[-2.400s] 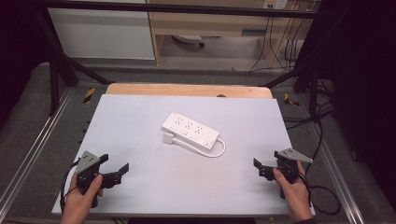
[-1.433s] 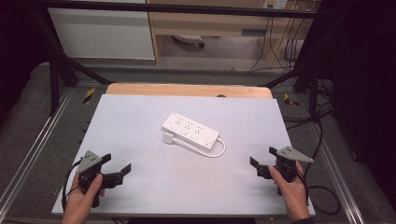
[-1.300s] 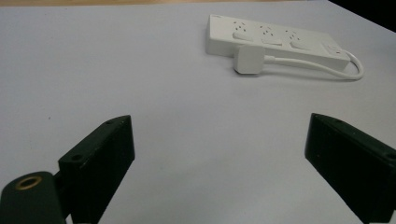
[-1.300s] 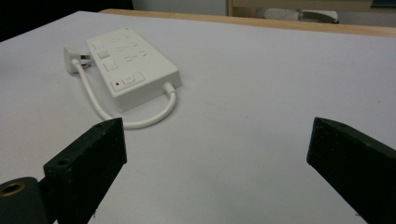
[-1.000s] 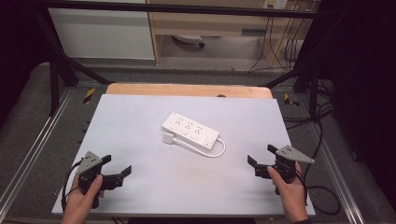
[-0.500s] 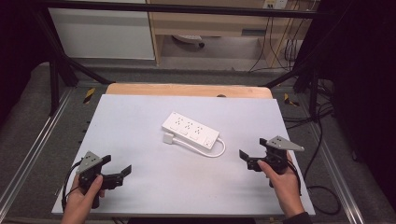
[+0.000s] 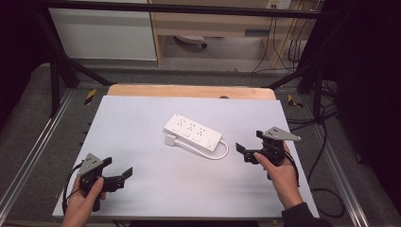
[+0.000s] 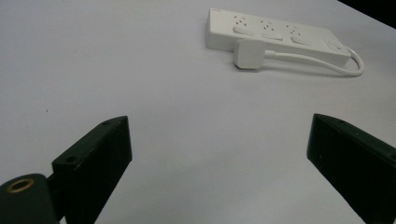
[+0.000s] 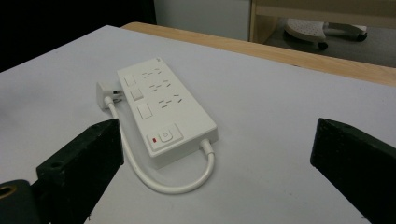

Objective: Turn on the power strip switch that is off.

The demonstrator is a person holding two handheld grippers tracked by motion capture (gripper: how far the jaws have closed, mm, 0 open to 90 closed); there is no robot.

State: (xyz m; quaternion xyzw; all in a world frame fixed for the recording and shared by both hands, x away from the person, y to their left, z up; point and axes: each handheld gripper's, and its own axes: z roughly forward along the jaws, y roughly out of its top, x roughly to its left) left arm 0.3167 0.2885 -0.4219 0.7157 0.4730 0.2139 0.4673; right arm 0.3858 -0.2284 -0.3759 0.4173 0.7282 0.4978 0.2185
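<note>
A white power strip (image 7: 193, 132) lies at an angle in the middle of the white table (image 7: 137, 118). Its short cord loops back to a white plug (image 7: 170, 140) lying beside it on the table. My right gripper (image 7: 249, 141) is open, hovering just right of the strip's switch end, pointing toward it. In the right gripper view the strip (image 9: 163, 109) and plug (image 9: 103, 95) lie ahead between the wide jaws of my right gripper (image 9: 215, 154). My left gripper (image 7: 117, 168) rests open near the front left corner. Its view shows the strip (image 8: 275, 37) and plug (image 8: 250, 53) far off.
A wooden strip (image 7: 189, 91) borders the table's far edge. Metal rails (image 7: 33, 151) run along both sides. Cables (image 7: 326, 194) trail on the floor at the right, and shelving (image 7: 227, 28) stands behind the table.
My right gripper has moved forward and left from the front right corner toward the power strip. The left gripper has stayed in place, still open.
</note>
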